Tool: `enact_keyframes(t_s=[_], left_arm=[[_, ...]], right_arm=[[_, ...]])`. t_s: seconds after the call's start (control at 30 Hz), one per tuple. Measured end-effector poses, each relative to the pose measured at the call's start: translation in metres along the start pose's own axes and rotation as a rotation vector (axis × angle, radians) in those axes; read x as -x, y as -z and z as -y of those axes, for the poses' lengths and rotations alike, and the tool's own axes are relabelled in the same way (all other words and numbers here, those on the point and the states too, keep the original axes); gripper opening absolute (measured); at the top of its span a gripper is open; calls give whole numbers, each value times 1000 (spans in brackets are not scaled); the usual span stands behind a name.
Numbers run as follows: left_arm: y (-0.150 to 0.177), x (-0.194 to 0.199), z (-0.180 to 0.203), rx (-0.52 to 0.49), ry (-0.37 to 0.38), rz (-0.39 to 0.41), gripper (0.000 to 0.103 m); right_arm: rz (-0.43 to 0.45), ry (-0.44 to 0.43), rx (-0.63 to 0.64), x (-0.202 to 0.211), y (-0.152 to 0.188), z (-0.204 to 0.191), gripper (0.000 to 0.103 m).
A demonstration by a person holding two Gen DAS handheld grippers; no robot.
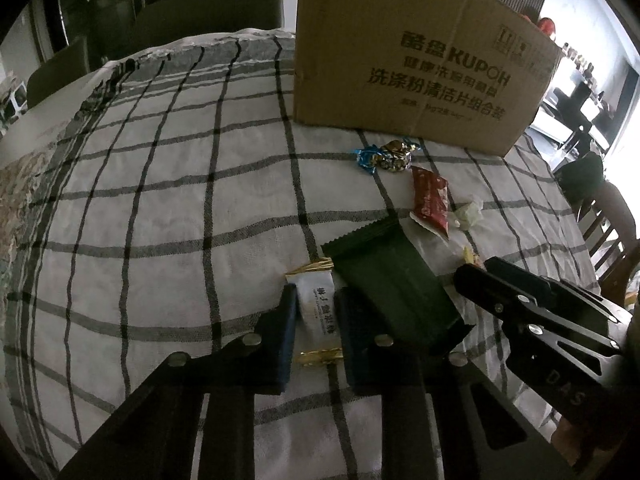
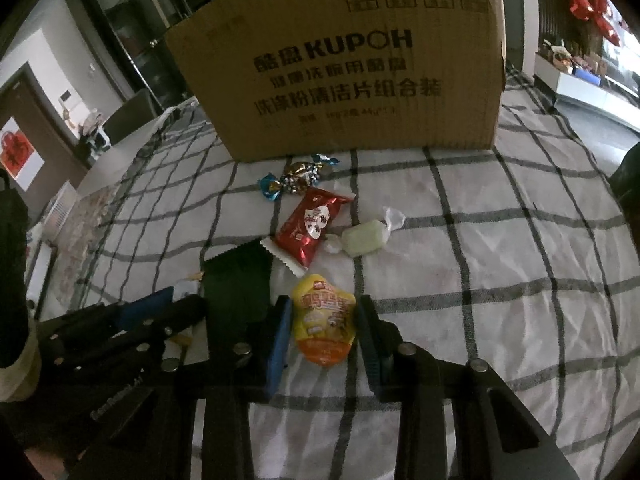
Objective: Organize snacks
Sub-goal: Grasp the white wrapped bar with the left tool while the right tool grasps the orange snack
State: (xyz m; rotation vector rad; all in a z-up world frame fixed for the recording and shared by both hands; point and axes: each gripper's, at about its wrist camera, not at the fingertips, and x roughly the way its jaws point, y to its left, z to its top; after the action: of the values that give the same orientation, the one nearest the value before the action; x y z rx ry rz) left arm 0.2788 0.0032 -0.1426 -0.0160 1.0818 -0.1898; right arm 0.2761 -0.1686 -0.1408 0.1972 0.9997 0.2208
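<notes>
Left wrist view: the left tongs [image 1: 316, 320] sit low on the checked cloth [image 1: 160, 200] over the desk, jaws narrow around a white packet [image 1: 318, 312] with gold crimped ends; its dark print is too small to read. I cannot tell whether the pads press it. Touching its right side lies a dark green sachet [image 1: 384, 272], flat, with a zigzag-cut top edge. Beyond it, a glossy red pack [image 1: 430, 200], a pale wrapped sweet [image 1: 470, 212] and two foil twist candies [image 1: 386, 154] near the box [image 1: 420, 60]. The corrugated cardboard box reads "KUPOH" with Chinese lines under it. Wide open cloth to the left, out to the desk's far edge. The right tongs [image 1: 480, 272] come in from the right, close by.

Right wrist view: the right tongs [image 2: 324, 320] stand fairly wide around a yellow-orange pouch [image 2: 323, 320], soft and rounded, lettering blurred. The blue left pad [image 2: 280, 336] looks just beside it; contact unclear. The green sachet [image 2: 236, 280] lies to the left, the red pack [image 2: 310, 228] and pale sweet [image 2: 366, 236] ahead, foil candies [image 2: 296, 178] at the box's [image 2: 340, 60] foot. Same "KUPOH" print, handling symbols above. Bare cloth [image 2: 520, 260] spreads right. The left tongs [image 2: 160, 308] crowd the left.
</notes>
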Motion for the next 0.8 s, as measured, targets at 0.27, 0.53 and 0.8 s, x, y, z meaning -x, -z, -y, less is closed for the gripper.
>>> enact_keyframes(t_s=[0.27, 0.53, 0.8], left_arm=[[2, 7, 0, -9, -7, 19, 20], [3, 26, 5, -15, -6, 61, 20], [-1, 46, 12, -26, 20, 104, 20]], right_arm=[[28, 7, 36, 9, 1, -5, 22], [62, 2, 37, 22, 1, -2, 16], [97, -20, 29, 37, 0, -2, 14]])
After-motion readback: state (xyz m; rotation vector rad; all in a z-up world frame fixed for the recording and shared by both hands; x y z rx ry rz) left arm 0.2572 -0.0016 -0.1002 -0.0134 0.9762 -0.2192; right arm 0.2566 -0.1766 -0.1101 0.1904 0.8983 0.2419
